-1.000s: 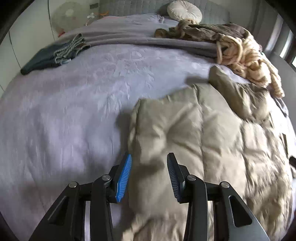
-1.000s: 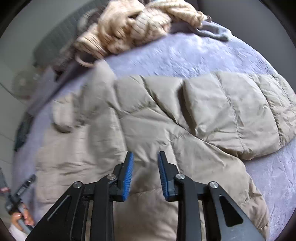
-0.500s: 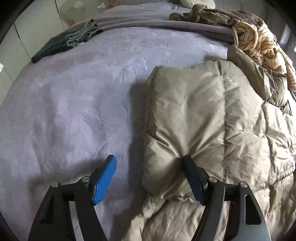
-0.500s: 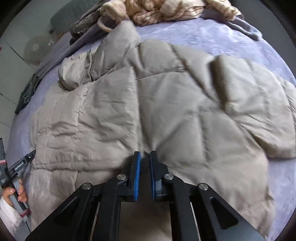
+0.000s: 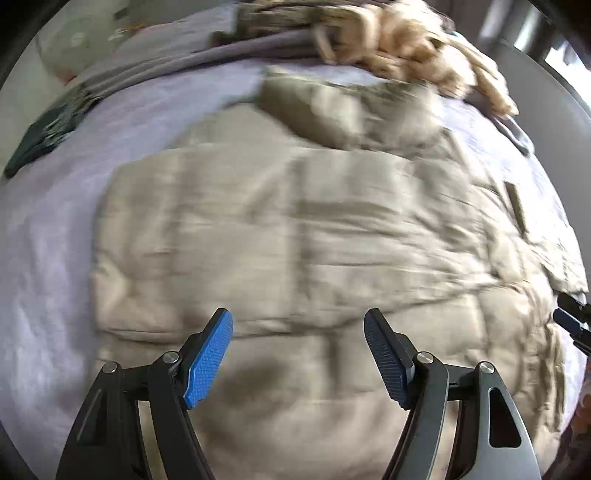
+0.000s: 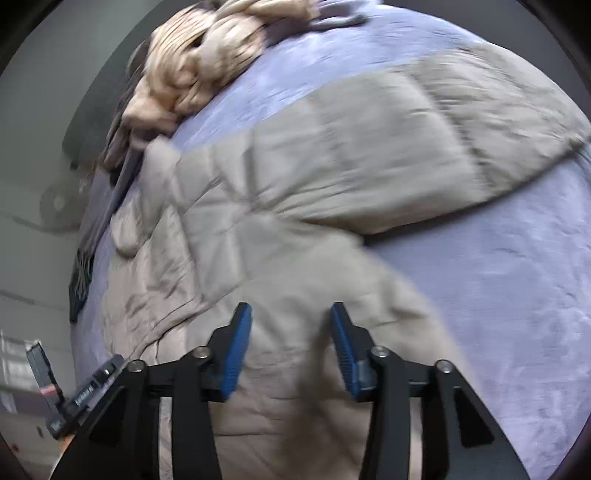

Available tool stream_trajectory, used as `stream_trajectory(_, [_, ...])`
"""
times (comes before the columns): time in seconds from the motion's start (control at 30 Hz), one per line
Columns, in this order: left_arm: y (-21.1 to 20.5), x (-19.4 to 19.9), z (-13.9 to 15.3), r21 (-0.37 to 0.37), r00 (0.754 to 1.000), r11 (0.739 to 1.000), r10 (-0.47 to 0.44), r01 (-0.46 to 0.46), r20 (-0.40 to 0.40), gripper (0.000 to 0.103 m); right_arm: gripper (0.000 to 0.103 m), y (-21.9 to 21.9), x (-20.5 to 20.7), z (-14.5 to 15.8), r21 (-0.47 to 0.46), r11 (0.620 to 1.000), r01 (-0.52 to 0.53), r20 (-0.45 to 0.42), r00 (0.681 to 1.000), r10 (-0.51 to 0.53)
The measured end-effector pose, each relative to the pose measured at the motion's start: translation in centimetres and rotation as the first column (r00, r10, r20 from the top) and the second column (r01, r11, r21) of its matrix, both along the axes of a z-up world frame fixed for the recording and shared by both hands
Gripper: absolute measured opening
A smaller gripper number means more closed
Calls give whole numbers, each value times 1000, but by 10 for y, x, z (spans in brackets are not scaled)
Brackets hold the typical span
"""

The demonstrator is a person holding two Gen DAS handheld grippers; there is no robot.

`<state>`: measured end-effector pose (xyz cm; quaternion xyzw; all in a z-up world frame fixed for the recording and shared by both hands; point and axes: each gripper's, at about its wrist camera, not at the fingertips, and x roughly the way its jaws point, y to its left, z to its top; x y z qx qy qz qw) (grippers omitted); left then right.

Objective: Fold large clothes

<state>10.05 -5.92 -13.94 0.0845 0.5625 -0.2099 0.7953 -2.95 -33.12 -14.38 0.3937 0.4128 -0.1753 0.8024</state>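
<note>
A large beige puffer jacket [image 5: 295, 229] lies spread on a lavender bed [image 5: 48, 236]. Its left sleeve is folded in over the body, and its right sleeve [image 6: 424, 147] stretches out over the bedspread [image 6: 498, 280]. My left gripper [image 5: 298, 350] is open and empty above the jacket's lower part. My right gripper [image 6: 291, 343] is open and empty above the jacket's hem [image 6: 295, 406]. Both views are motion-blurred. The right gripper's tip [image 5: 570, 325] shows at the right edge of the left wrist view.
A cream knitted garment [image 5: 424, 55] and a brown garment [image 5: 280, 18] are heaped at the head of the bed. A dark folded garment [image 5: 44, 136] lies at the far left. A fan [image 6: 55, 203] stands beside the bed.
My left gripper let go of the folded sleeve and swung right over the jacket body. My right gripper opened from shut and shifted toward the jacket's right side.
</note>
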Motion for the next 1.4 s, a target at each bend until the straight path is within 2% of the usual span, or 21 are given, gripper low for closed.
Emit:
stream_trajectory(0.03, [-11,-6,0,-3,1000,1000,-9,9,-7,75,65,-9,-7,0,6,1000,21,5,1000,-21])
stream_trajectory(0.1, [-38,-18,0,-15,999,999,-30,29,-27,75,72,-32,-28,1,22,996,81,17,997,-82])
stream_trajectory(0.23, [-82,-34,4,-20,996,996,-84,84,-26,75,73,-81,-67,-5,81,976,204,27,978,-207])
stream_trajectory(0.3, [-102,-43,9,-23,994,995,-103,102,-21,75,76,-109,-86,-10,126,957,261,42,962,-268])
stream_trajectory(0.33, [-108,-45,10,-25,994,994,-108,107,-23,75,87,-126,-98,-13,153,942,299,52,949,-310])
stream_trajectory(0.4, [-124,-48,13,-28,993,993,-118,117,-24,75,93,-149,-109,-18,193,919,344,78,928,-364])
stream_trajectory(0.5, [-140,-54,15,-23,991,991,-130,130,-18,76,93,-181,-125,-24,250,884,396,112,895,-432])
stream_trajectory(0.53, [-143,-55,15,-16,991,991,-133,133,-20,90,93,-189,-127,-25,257,876,408,123,885,-448])
stream_trajectory(0.57, [-147,-56,14,-12,991,991,-134,134,-19,100,93,-197,-127,-25,261,871,417,139,876,-461])
stream_trajectory(0.6, [-151,-58,16,-14,992,991,-129,129,1,103,93,-204,-127,-25,263,869,420,149,872,-467])
stream_trajectory(0.7, [-162,-59,18,10,990,991,-136,136,30,103,95,-222,-120,-29,291,862,416,173,863,-475])
stream_trajectory(0.8, [-172,-57,17,21,990,990,-137,137,19,103,96,-236,-116,-30,337,846,413,208,844,-495])
stream_trajectory(0.97, [-179,-49,9,28,993,993,-118,118,1,103,96,-260,-112,-27,430,809,401,287,789,-543])
stream_trajectory(1.03, [-177,-47,4,9,992,993,-121,121,-37,103,96,-269,-109,-27,478,785,393,306,764,-569])
stream_trajectory(1.1, [-176,-44,5,-1,994,995,-100,100,-37,103,96,-275,-105,-25,504,774,382,310,757,-576])
stream_trajectory(1.17, [-176,-40,7,-19,996,996,-83,83,-31,103,87,-278,-99,-22,511,774,375,299,766,-569])
stream_trajectory(1.2, [-178,-38,9,-27,997,997,-72,71,-20,103,60,-279,-96,-21,513,774,372,291,773,-564])
stream_trajectory(1.23, [-181,-36,11,-38,998,997,-67,67,-5,103,22,-280,-93,-21,515,774,367,275,785,-555])
stream_trajectory(1.27, [-185,-35,13,-45,998,997,-68,69,13,103,7,-279,-88,-23,519,775,361,257,798,-545])
stream_trajectory(1.33, [-197,-33,15,-33,996,996,-84,85,41,103,4,-276,-81,-18,502,789,354,265,805,-530])
stream_trajectory(1.4, [-202,-32,16,-47,996,995,-81,83,42,103,4,-268,-70,2,432,839,330,295,828,-477])
